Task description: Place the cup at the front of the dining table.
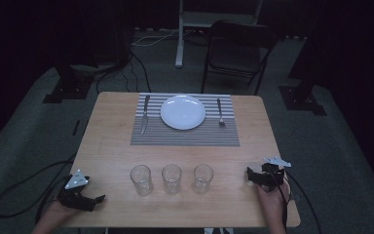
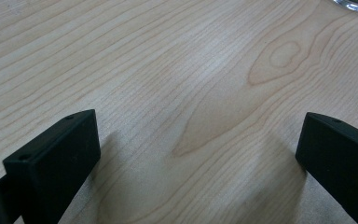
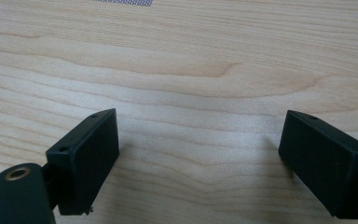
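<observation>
The left gripper point(image 1: 96, 200) rests low on the wooden counter point(image 1: 112, 146) with its jaws spread as wide as they go, and nothing is between them; in the left gripper view there is bare wood between the two black jaws. The right gripper point(image 1: 249, 174) is also wide open and empty, with plain wood between its jaws in the right gripper view.

Three clear drinking glasses stand upright in a row between the two grippers. The left glass point(image 1: 140, 179) is the one nearest to the left gripper, a little ahead of it and to its inner side. The right glass point(image 1: 202, 178) is near the right gripper, toward its inner side. The middle glass point(image 1: 171, 178) stands between them, apart from both.

I judge that the glasses are light, stiff, smooth and easy to break, so the hard jaws may slip on the wall. It seems best to take a glass around the middle of its body, with the jaws on opposite sides, and to close gently. Farther ahead lie a striped placemat point(image 1: 185, 137) with a white plate point(image 1: 183, 112), a knife point(image 1: 145, 114) and a fork point(image 1: 220, 113).
</observation>
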`<state>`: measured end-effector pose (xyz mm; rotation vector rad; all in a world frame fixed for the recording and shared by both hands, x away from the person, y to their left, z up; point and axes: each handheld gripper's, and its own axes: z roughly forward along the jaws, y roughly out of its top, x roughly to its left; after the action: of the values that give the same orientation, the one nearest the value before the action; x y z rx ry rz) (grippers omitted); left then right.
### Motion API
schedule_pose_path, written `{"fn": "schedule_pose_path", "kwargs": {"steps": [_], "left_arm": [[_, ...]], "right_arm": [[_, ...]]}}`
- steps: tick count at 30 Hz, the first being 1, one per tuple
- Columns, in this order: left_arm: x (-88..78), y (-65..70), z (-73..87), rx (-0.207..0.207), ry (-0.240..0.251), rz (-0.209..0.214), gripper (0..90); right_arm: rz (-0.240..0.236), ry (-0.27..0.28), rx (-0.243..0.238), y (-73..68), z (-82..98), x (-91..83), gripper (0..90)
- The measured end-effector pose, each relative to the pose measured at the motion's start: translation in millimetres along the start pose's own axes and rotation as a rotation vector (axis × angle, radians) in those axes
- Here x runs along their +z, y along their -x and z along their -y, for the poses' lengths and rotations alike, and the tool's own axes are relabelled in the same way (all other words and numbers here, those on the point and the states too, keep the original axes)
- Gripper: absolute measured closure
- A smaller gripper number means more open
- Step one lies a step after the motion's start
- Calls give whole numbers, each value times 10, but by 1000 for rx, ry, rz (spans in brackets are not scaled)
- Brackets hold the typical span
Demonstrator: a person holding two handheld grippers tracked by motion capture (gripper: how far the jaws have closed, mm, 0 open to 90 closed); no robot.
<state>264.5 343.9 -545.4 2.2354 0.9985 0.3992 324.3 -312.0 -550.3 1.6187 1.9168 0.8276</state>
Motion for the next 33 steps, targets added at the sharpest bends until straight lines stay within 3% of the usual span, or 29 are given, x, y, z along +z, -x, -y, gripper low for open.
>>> {"fn": "schedule_pose_path", "kwargs": {"steps": [6,11,26,33], "left_arm": [[-19,-21,19,-24,-1,-21,0],[-21,-23,14,-21,-8,-21,1],[-11,-10,-38,19,-39,18,2],[-43,33,-94,25,-16,48,14]], "right_arm": [[0,0,0,-1,0,0,118],[0,0,0,-1,0,0,118],[1,0,0,-1,0,-1,119],[1,1,-1,-1,0,-1,119]]}}
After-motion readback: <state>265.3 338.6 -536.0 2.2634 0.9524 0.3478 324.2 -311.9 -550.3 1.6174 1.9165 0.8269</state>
